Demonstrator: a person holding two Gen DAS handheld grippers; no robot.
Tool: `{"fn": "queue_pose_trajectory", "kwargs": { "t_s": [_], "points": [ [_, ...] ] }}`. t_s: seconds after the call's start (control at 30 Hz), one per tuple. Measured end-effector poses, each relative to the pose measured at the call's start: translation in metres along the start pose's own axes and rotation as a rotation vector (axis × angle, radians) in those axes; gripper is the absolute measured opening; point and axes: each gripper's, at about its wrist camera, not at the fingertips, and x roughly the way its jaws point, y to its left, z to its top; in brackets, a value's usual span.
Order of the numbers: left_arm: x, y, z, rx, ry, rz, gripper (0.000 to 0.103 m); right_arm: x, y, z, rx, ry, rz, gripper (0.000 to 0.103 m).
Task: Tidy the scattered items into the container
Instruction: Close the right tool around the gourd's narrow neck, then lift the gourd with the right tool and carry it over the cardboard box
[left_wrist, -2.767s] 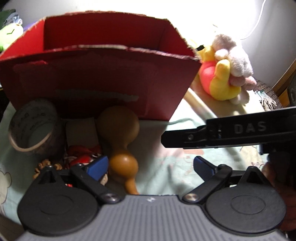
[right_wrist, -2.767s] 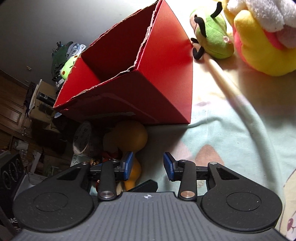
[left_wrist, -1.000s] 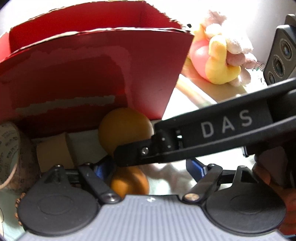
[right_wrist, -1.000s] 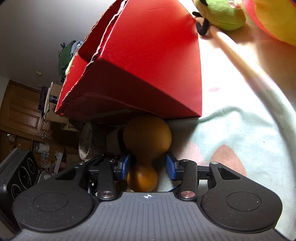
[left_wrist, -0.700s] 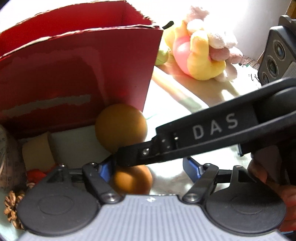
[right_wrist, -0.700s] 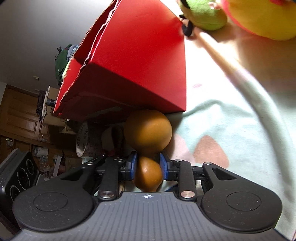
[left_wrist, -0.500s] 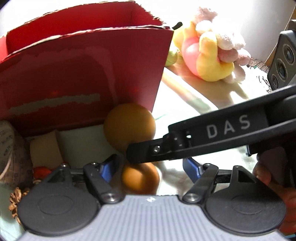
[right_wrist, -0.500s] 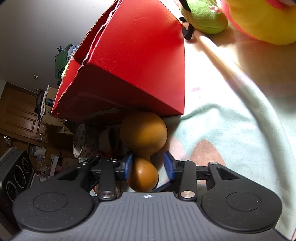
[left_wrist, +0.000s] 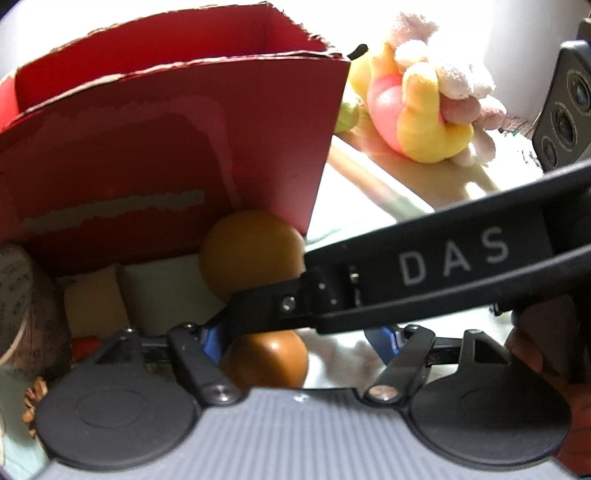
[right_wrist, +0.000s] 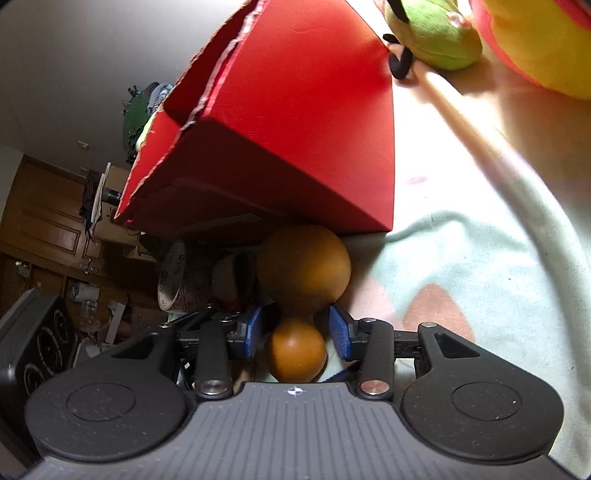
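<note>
A brown gourd (right_wrist: 304, 264) lies on the pale cloth against the near wall of the red cardboard box (right_wrist: 295, 129). My right gripper (right_wrist: 297, 332) is open, its blue pads standing either side of the gourd's waist and small bulb with slim gaps. In the left wrist view the gourd (left_wrist: 251, 258) sits at the corner of the box (left_wrist: 166, 147). My left gripper (left_wrist: 295, 339) is open around the small bulb, with room on the right side. One of the right gripper's fingers (left_wrist: 406, 277) crosses in front of it.
A tape roll (left_wrist: 18, 302), a beige block (left_wrist: 94, 306), a red item (left_wrist: 85, 343) and a pine cone (left_wrist: 35, 395) lie left of the gourd. A yellow plush (left_wrist: 424, 110) and a green plush (right_wrist: 432, 33) sit beyond the box. A hand (left_wrist: 535, 350) grips the right tool.
Both grippers came in low around the gourd. The right pads pinched the small bulb, then eased apart slightly. The left jaws narrowed a little.
</note>
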Motion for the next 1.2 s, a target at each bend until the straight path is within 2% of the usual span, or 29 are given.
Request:
{"fn": "queue_pose_trajectory", "kwargs": {
  "t_s": [0.03, 0.13, 0.23, 0.37, 0.63, 0.77, 0.9, 1.03, 1.2],
  "points": [
    [0.001, -0.001, 0.000, 0.007, 0.002, -0.001, 0.078, 0.002, 0.000, 0.000, 0.006, -0.003, -0.003, 0.040],
    [0.004, -0.002, 0.002, 0.008, 0.004, -0.004, 0.080, 0.002, 0.000, 0.000, 0.004, -0.004, -0.006, 0.040],
    [0.005, -0.003, 0.001, 0.009, 0.002, -0.009, 0.081, -0.002, -0.001, -0.003, -0.007, 0.014, 0.000, 0.031],
    [0.003, -0.005, -0.001, -0.007, 0.014, -0.041, 0.078, -0.004, -0.003, -0.003, -0.004, 0.015, 0.003, 0.031],
    [0.014, -0.018, 0.007, 0.019, 0.001, -0.026, 0.078, -0.010, -0.010, 0.000, -0.016, 0.007, -0.009, 0.031],
    [0.001, -0.008, 0.002, 0.015, 0.011, -0.056, 0.075, -0.023, -0.015, -0.006, -0.020, -0.002, -0.027, 0.031],
    [0.003, -0.024, 0.000, 0.043, 0.015, -0.085, 0.075, -0.040, -0.024, -0.014, 0.001, -0.018, -0.056, 0.031],
    [0.004, -0.039, 0.000, 0.062, 0.036, -0.148, 0.075, -0.058, -0.031, -0.020, 0.024, -0.035, -0.099, 0.031],
    [0.001, -0.062, 0.004, 0.109, 0.037, -0.210, 0.075, -0.079, -0.028, -0.024, 0.043, -0.092, -0.133, 0.031]
  ]
}}
